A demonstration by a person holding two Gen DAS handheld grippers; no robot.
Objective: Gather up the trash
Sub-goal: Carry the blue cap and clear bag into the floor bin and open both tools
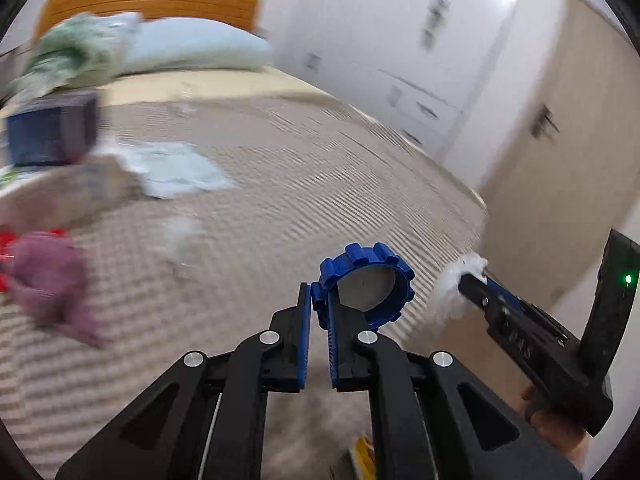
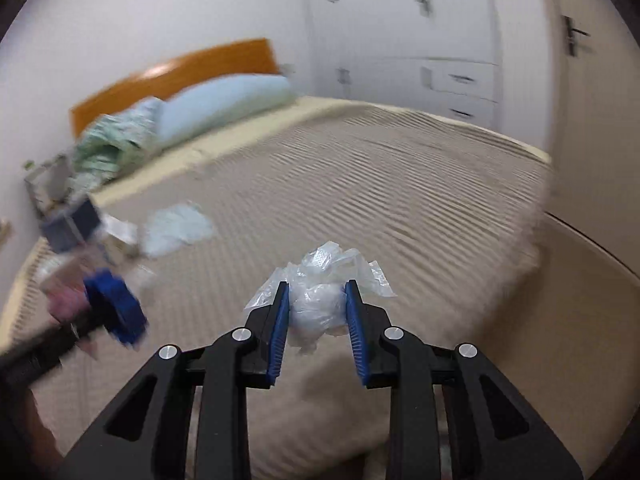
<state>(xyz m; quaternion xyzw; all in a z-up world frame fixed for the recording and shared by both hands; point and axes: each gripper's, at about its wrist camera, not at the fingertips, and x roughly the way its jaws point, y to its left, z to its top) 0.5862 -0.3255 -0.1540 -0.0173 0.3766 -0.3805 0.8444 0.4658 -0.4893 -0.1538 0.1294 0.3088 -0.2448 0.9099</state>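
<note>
My left gripper [image 1: 319, 304] is clamped on the wall of a blue ridged plastic ring [image 1: 366, 284], a short open cylinder with a pale inside, which sticks out past the fingertips above the bed with the beige ribbed cover [image 1: 304, 160]. My right gripper [image 2: 317, 304] is squeezing a crumpled wad of clear plastic film [image 2: 320, 300] between its blue pads; loose corners of the film flare out above and to both sides of the fingers. Both are held over the bed's near part, the right one beside the left.

Farther up the bed, towards the orange wooden headboard [image 1: 152, 0], lie a pale blue crumpled sheet [image 1: 176, 170], a dark blue box [image 1: 52, 128] and a mauve cloth bundle [image 1: 52, 280], all blurred. A light blue pillow [image 2: 224, 106] and a green patterned cloth [image 2: 112, 144] rest against the headboard. White cupboards with dark handles [image 2: 400, 40] stand beyond the bed's far side.
</note>
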